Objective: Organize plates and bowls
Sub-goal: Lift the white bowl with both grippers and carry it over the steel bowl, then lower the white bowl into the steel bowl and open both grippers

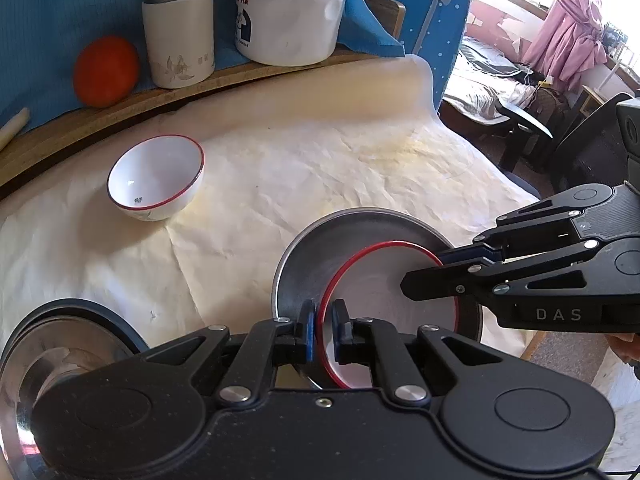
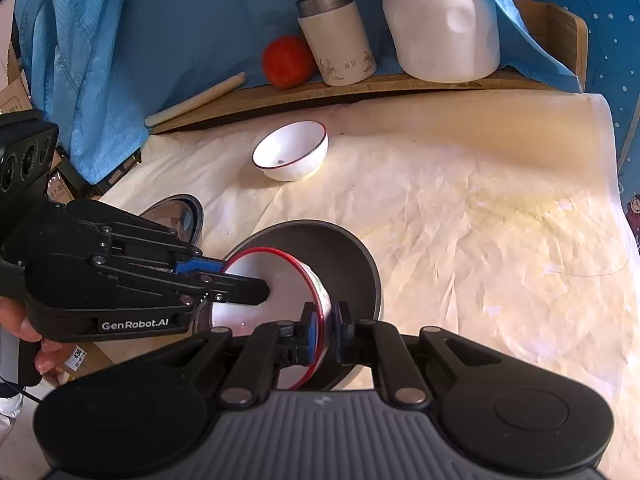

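Note:
A white bowl with a red rim (image 1: 384,300) (image 2: 256,288) hangs tilted inside a shallow grey metal dish (image 1: 320,248) (image 2: 344,256). My left gripper (image 1: 323,320) (image 2: 236,278) is shut on the bowl's rim on one side, blue pads on either face of the wall. On the opposite side my right gripper (image 2: 324,320) (image 1: 436,270) is shut on the same rim. A second white bowl with a red rim (image 1: 156,178) (image 2: 290,156) stands upright farther back on the pale cloth.
Stacked steel bowls (image 1: 60,344) (image 2: 184,216) sit at the left. On a wooden board (image 2: 400,84) at the back stand an orange fruit (image 1: 106,70), a white flask (image 1: 178,32), a white jug (image 1: 290,20) and a rolling pin (image 2: 196,98). The table's right edge (image 1: 516,192) drops to the room.

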